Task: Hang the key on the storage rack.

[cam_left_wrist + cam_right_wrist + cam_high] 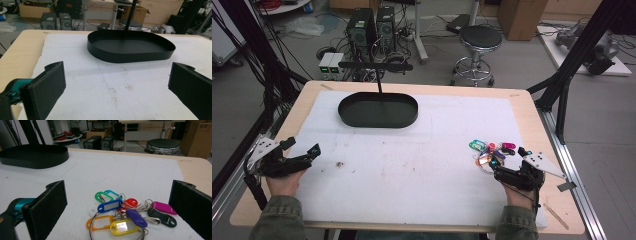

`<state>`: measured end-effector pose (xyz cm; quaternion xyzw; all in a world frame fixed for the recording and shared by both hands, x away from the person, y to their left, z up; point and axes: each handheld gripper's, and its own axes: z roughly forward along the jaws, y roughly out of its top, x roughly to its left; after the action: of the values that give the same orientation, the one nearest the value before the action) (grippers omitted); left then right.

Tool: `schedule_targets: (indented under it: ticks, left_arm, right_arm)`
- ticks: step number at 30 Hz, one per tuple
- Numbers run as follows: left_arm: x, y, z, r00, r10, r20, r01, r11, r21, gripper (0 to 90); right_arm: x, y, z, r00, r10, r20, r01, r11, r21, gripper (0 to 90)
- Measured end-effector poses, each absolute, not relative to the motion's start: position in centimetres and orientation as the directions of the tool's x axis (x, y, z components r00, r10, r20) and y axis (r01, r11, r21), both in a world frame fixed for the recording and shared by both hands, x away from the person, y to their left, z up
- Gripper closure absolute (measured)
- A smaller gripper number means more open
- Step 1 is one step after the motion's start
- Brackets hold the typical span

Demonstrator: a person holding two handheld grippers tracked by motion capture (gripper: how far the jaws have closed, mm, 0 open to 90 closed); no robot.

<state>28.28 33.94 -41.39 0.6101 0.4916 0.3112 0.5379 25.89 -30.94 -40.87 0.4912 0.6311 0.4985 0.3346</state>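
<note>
A bunch of keys with coloured plastic tags point(490, 152) point(123, 215) lies on the white mat at the right. My right gripper point(506, 164) point(117, 207) rests just behind it, open, with the bunch low between the jaws and no pad touching it. A black oval tray point(378, 110) point(130, 48) point(33, 155) stands empty at the far middle of the mat. My left gripper point(309, 152) point(113, 85) sits at the left edge of the mat, open, with bare mat between its jaws, facing the tray.
A black post point(378, 80) with a crossbar rises behind the tray. The white mat point(412, 160) covers most of the wooden table point(557, 150). Beyond the table stand a stool point(478, 47) and computer cases point(372, 25) on the floor.
</note>
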Motion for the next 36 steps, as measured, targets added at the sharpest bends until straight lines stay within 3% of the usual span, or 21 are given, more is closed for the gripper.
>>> schedule_targets:
  ticks: [36]
  left_arm:
    - [28.5, 33.8, -41.5, 0.332, 0.931, -0.152, 0.273, 0.059, 0.96, 1.7]
  right_arm:
    - [27.8, -30.4, -40.7, -0.322, 0.946, 0.047, 0.366, 0.079, 0.927, 0.6]
